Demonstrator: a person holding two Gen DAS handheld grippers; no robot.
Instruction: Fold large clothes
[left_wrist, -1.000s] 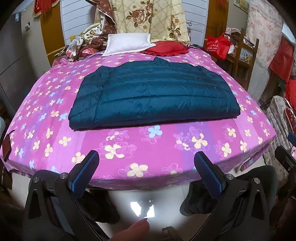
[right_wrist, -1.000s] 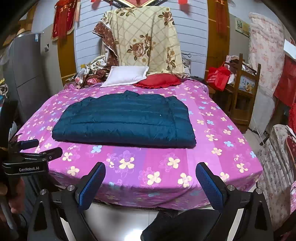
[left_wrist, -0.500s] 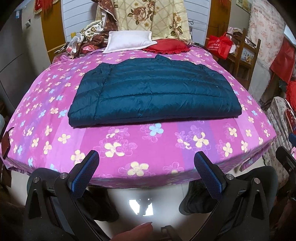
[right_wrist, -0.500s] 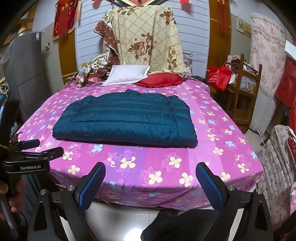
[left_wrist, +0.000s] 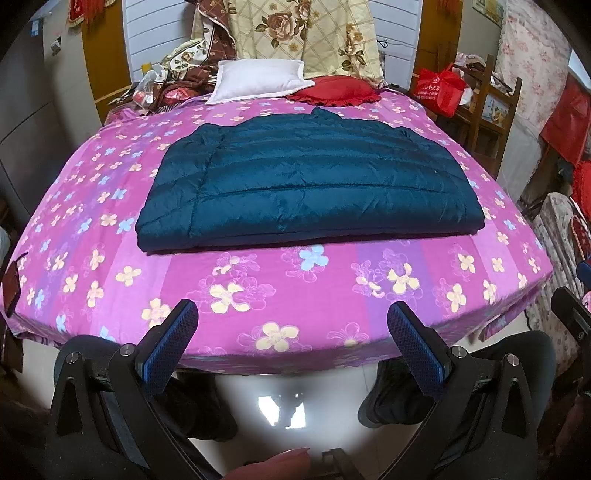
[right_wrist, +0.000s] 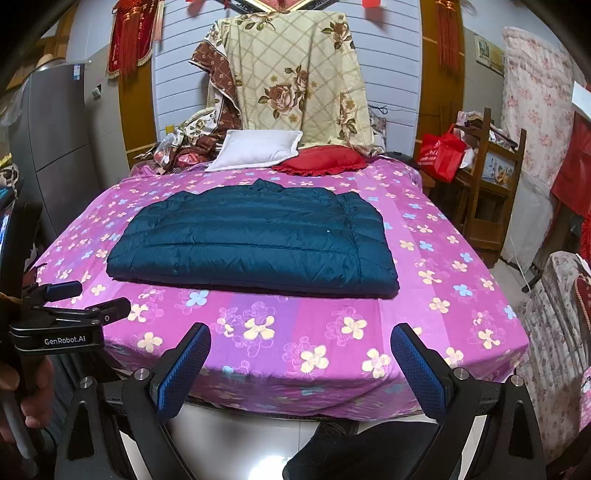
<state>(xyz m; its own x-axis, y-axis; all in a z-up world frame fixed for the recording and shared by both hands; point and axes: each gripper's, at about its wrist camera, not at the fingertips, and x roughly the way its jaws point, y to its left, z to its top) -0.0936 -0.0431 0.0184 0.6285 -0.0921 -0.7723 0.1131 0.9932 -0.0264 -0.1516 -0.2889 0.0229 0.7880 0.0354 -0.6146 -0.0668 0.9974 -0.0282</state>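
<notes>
The dark teal quilted puffer jacket (left_wrist: 306, 184) lies flat across the pink flowered bedsheet (left_wrist: 295, 295), its long axis running left to right, beyond both grippers. Left gripper (left_wrist: 291, 343) and right gripper (right_wrist: 301, 354) hover spread wide and empty, about equally near.

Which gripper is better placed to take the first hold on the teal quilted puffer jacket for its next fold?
Marginally the left gripper, as a judgement: in its view the teal quilted puffer jacket lies dead ahead and looks nearer. From the right gripper it lies left of centre. Both are open, short of the pink floral bed.
</notes>
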